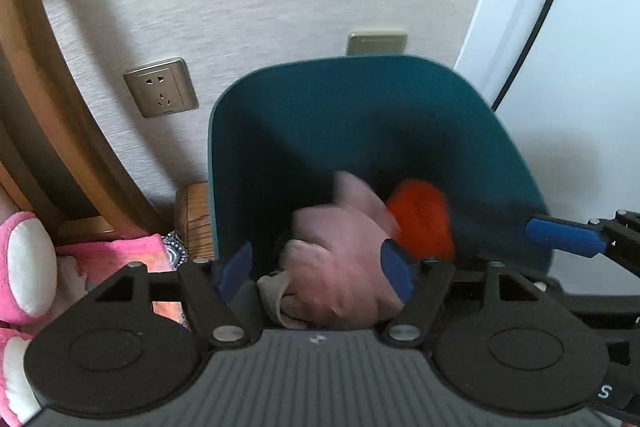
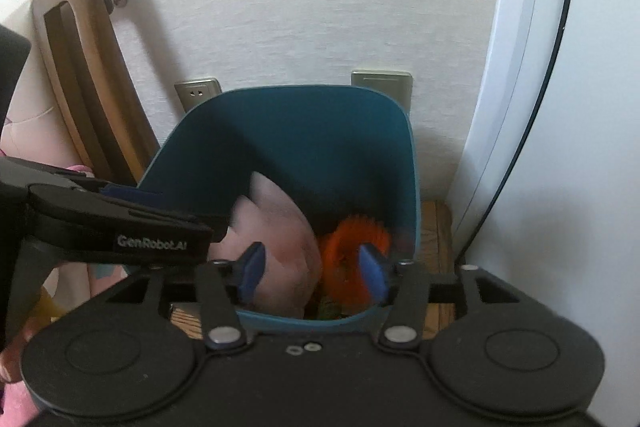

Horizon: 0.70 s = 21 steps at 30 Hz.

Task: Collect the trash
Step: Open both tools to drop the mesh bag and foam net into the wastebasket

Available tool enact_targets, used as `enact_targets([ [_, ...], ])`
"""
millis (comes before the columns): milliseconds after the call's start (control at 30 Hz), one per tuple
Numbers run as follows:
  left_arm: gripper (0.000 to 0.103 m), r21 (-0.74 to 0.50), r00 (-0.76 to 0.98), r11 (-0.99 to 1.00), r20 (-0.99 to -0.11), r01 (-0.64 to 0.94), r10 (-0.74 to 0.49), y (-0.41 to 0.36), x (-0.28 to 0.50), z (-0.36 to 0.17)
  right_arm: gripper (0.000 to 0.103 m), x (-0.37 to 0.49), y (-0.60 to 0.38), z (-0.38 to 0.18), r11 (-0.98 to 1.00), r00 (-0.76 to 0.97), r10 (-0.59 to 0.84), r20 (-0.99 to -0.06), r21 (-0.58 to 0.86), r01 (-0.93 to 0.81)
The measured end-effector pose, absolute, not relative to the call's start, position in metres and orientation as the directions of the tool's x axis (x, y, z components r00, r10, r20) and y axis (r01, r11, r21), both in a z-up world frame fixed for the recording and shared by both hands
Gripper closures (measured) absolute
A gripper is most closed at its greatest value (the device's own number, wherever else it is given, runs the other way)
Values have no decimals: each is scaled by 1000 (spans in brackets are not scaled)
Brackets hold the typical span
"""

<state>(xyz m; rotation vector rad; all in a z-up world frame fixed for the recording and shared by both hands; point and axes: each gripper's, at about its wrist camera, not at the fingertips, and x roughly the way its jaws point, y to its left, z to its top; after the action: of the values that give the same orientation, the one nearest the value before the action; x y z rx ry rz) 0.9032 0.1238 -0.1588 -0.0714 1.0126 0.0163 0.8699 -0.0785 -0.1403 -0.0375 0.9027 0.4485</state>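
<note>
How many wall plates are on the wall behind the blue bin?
2. A socket plate sits left of the blue bin, beside the wooden frame. A plain plate peeks over the bin's back rim. More could be hidden behind the bin.

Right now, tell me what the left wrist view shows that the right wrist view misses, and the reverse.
Only the left wrist view shows the pink plush at its left edge and the full wall socket.

Only the right wrist view shows the wooden floor beside the bin and the left gripper's lettered side.

Both show the teal bin, the pink cloth and the orange item inside it.
</note>
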Motion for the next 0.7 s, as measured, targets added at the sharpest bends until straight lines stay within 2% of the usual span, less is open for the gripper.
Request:
enact_targets([
  [267, 29, -57, 582, 998, -813, -32, -28, 114, 877, -135, 28, 849, -89, -124, 881, 550, 415, -724, 169, -442],
  [467, 29, -38, 624, 999, -781, -14, -21, 103, 842, -117, 21, 823, -100, -113, 866, 557, 446, -700, 181, -466],
  [533, 24, -44, 633, 999, -774, -16, -24, 101, 828, -113, 18, 811, -105, -110, 858, 555, 463, -691, 191, -477],
  [700, 23, -69, 647, 998, -761, -11, -45, 96, 790, -111, 11, 780, -117, -110, 839, 548, 491, -677, 199, -506],
])
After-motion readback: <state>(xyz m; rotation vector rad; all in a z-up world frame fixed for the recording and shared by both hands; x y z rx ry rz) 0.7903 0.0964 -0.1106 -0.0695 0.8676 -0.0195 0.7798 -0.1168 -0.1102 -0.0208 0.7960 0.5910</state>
